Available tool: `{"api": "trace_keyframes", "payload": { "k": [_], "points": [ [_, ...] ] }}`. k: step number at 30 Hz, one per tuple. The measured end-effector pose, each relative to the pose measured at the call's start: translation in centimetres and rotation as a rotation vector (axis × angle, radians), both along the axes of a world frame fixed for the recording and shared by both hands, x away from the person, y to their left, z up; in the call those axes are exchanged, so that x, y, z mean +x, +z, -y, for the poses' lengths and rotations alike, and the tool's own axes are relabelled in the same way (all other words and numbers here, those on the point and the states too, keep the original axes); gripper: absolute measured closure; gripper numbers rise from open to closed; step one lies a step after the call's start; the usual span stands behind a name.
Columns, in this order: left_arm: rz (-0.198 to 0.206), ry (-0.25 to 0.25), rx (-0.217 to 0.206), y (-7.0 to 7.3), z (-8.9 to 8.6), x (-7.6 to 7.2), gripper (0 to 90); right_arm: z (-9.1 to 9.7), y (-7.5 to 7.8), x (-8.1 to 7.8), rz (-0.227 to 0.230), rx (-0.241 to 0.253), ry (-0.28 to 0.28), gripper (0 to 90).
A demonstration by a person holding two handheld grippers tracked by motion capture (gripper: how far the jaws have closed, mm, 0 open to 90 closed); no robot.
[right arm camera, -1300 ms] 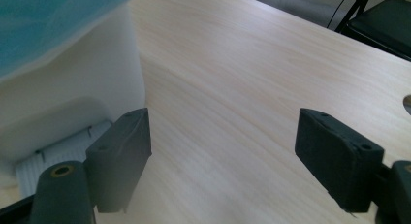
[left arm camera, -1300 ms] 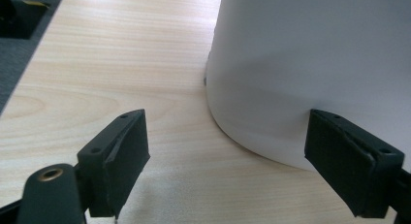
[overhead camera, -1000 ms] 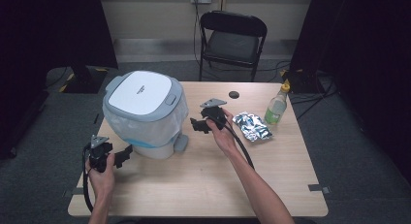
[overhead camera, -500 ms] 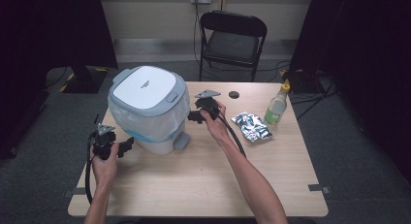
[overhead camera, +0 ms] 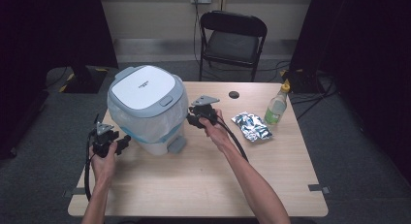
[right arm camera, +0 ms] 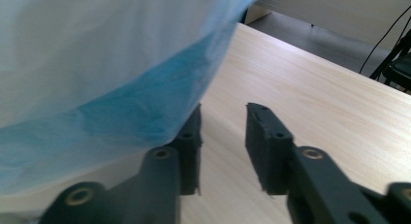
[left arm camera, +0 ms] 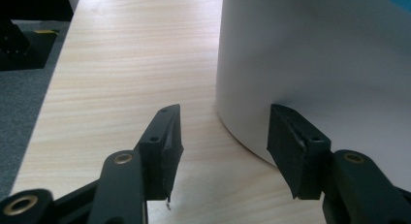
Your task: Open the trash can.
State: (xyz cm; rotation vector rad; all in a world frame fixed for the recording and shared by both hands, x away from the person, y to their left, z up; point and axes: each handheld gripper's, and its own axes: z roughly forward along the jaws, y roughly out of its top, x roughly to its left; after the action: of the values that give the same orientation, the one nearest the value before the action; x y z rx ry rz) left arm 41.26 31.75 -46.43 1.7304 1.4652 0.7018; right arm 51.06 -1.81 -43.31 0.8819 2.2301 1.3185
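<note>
A wooden table (overhead camera: 203, 180) carries a white pedal bin (overhead camera: 148, 110) at its left, lid shut, with a blue liner (overhead camera: 167, 124) hanging out under the rim. To the right lie a foil packet (overhead camera: 251, 126), a bottle (overhead camera: 276, 106) and, farther back, a small black cap (overhead camera: 234, 94). A folding chair (overhead camera: 232, 40) stands beyond the table.

The person flanks the bin with both tools. The left gripper (overhead camera: 122, 142) sits at the bin's near left side, low by the base; its jaws have just been closing and stand partly apart with nothing between them, one jaw just beside the white wall. The right gripper (overhead camera: 190, 121) is at the bin's right side by the liner; its jaws have also just been closing, with a narrow gap and nothing gripped, the liner draping over one jaw.

The step looks like taking hold of the bin from both sides. Next, each gripper needs to press against the wall or pinch the liner firmly.
</note>
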Motion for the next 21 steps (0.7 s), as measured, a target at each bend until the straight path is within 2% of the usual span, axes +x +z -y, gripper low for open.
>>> {"api": "trace_keyframes", "payload": {
  "k": [2, 4, 7, 9, 14, 17, 19, 21],
  "points": [
    [0.004, 0.001, 0.001, 0.0, -0.1, 0.1, 49.9, -0.1, 0.1, -0.5, -0.001, -0.007, 0.008, 68.9],
    [0.008, -0.001, 0.02, 0.1, -0.5, 0.3, 52.3, -0.1, 0.2, -1.0, -0.007, -0.007, 0.031, 65.1],
    [0.013, -0.004, -0.005, -0.1, -1.0, 0.6, 50.9, -0.1, 0.1, -1.2, -0.015, -0.004, 0.024, 55.9],
    [0.008, -0.004, -0.001, -0.2, -1.0, 0.6, 47.7, 0.1, 0.1, -0.5, -0.011, -0.008, 0.01, 44.9],
    [0.008, 0.005, -0.014, -0.3, -0.8, 0.8, 42.9, -0.5, 0.3, 1.3, -0.002, -0.014, -0.044, 41.5],
    [0.011, 0.003, -0.02, -0.3, -0.8, 0.9, 43.2, -1.0, 0.5, 1.8, 0.005, 0.014, -0.054, 50.3],
    [0.019, -0.01, -0.016, -0.4, -0.7, 1.0, 46.6, -0.9, 0.4, 1.9, -0.005, 0.031, -0.03, 55.2],
    [0.027, -0.018, -0.009, -0.4, -0.3, 1.1, 51.8, -0.8, 0.5, 1.6, -0.014, 0.041, -0.009, 64.5]
  ]
}}
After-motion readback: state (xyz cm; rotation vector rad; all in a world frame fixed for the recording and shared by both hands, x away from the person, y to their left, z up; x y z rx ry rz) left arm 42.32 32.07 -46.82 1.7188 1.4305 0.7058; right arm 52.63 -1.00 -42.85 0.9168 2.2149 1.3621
